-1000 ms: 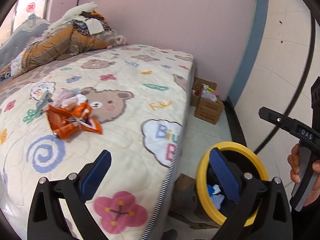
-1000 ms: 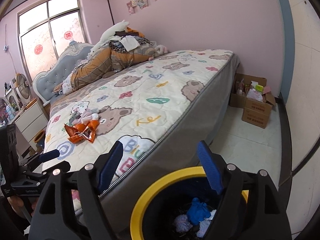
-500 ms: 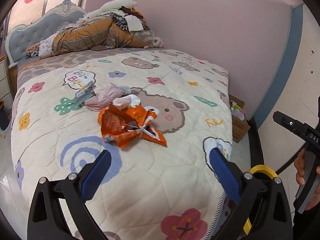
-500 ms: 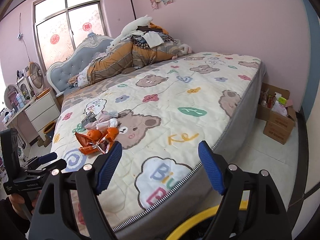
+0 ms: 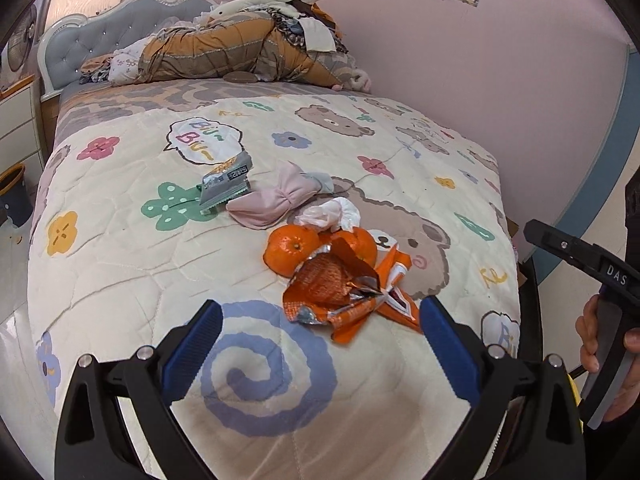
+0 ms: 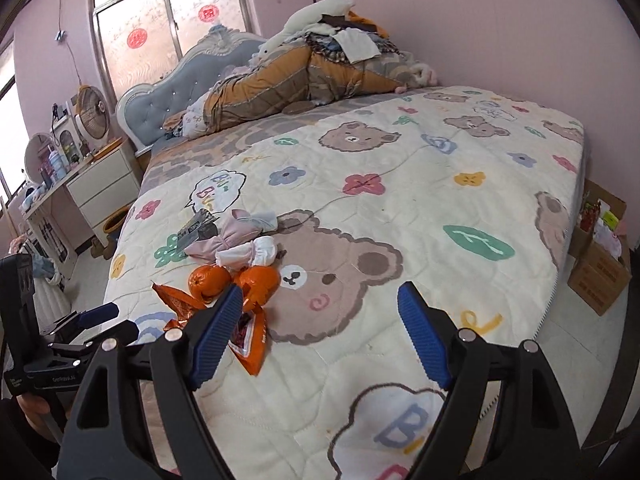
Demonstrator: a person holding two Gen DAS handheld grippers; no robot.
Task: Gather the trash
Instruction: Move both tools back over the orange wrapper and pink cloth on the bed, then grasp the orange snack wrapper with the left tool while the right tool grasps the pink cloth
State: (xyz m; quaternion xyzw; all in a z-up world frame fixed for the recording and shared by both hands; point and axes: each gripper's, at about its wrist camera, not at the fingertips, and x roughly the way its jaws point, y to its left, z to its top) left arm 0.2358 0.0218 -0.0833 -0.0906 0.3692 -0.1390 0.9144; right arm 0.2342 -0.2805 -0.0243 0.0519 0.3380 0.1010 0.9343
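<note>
A crumpled orange wrapper [image 5: 340, 296] [image 6: 248, 332] lies on the bear-print quilt [image 5: 120, 248] near the bed's foot. Two mandarins [image 5: 290, 249] [image 6: 210, 280] touch its far side. Behind them lie a white tissue wad [image 5: 334, 213] [image 6: 250, 254], a pink cloth bundle [image 5: 276, 200] [image 6: 224, 236] and a silver snack packet [image 5: 226, 182] [image 6: 194, 230]. My left gripper [image 5: 320, 340] hangs open just short of the wrapper, nothing between its blue pads. My right gripper [image 6: 320, 328] is open too, over the quilt to the right of the pile.
A heap of folded bedding and a plush toy [image 5: 248, 44] lies by the grey headboard [image 6: 192, 76]. Cardboard boxes [image 6: 600, 264] stand on the floor right of the bed. A white nightstand [image 6: 100, 188] and a fan [image 6: 92, 112] stand left of the bed.
Both grippers swung away from the yellow-rimmed bin and in over the bed. The trash pile now sits close in front of the left gripper. Both stayed open.
</note>
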